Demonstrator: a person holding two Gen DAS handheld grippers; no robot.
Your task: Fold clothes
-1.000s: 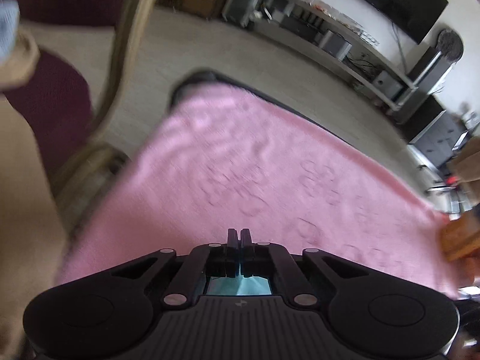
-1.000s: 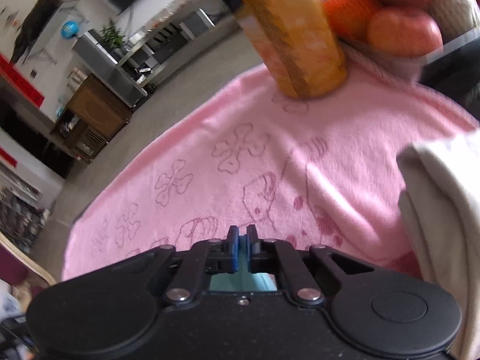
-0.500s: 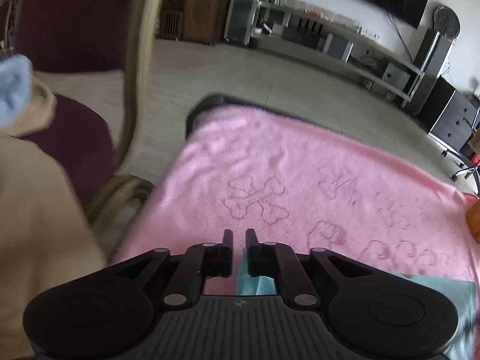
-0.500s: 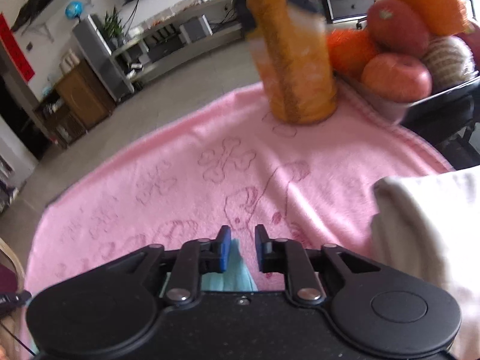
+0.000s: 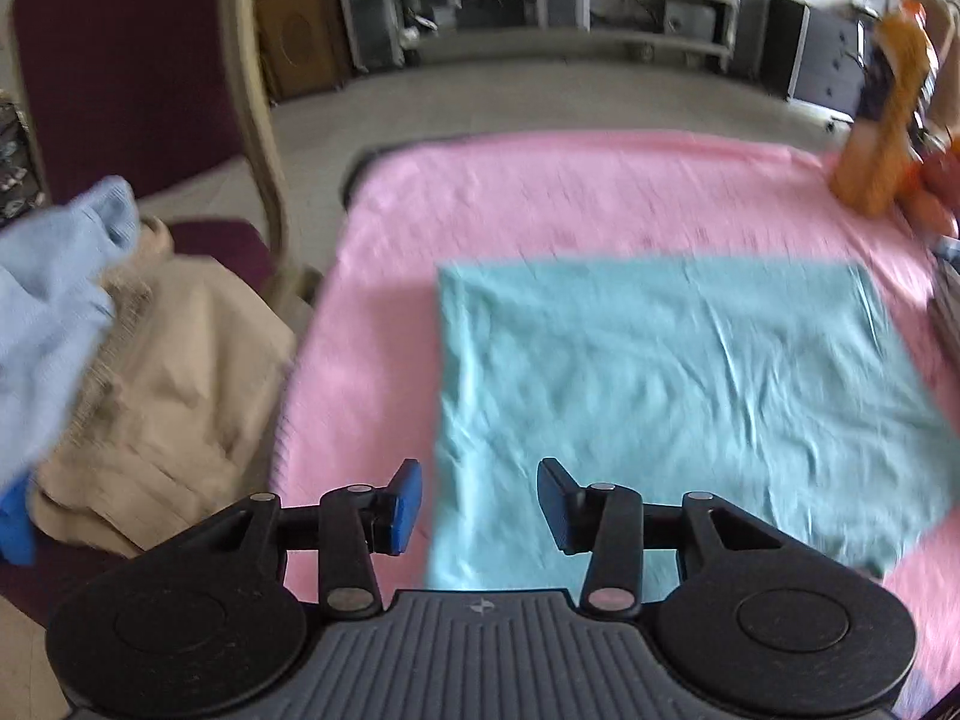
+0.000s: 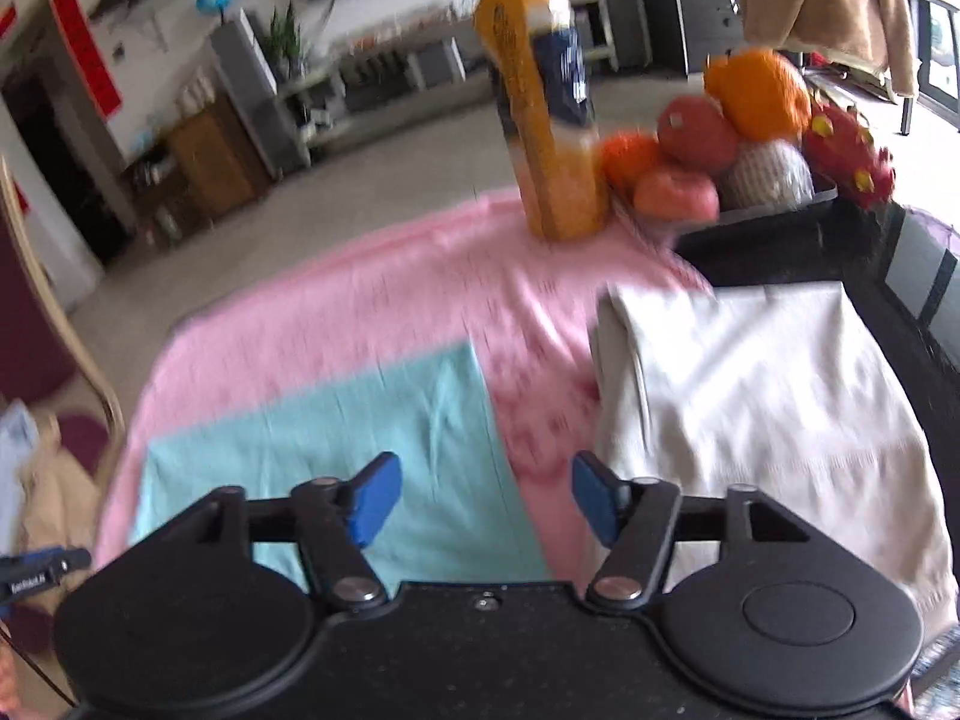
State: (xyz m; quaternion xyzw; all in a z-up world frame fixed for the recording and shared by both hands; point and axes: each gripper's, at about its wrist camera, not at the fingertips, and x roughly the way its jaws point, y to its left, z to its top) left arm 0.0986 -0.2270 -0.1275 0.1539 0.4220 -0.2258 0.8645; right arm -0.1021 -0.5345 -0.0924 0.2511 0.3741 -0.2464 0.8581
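Note:
A teal cloth (image 5: 672,384) lies flat as a folded rectangle on the pink towel (image 5: 540,198) that covers the table. My left gripper (image 5: 479,498) is open and empty, above the cloth's near left edge. My right gripper (image 6: 480,495) is open and empty, above the cloth's near right edge (image 6: 384,450). A folded cream garment (image 6: 756,408) lies to the right of the teal cloth on the table.
A chair (image 5: 126,90) at the left holds a beige garment (image 5: 162,378) and a light blue one (image 5: 48,300). An orange juice bottle (image 6: 546,108) and a fruit tray (image 6: 744,138) stand at the table's far right.
Both grippers were shut on the teal cloth, then opened and let it go. Both have pulled back and up, so the whole flat cloth is in view.

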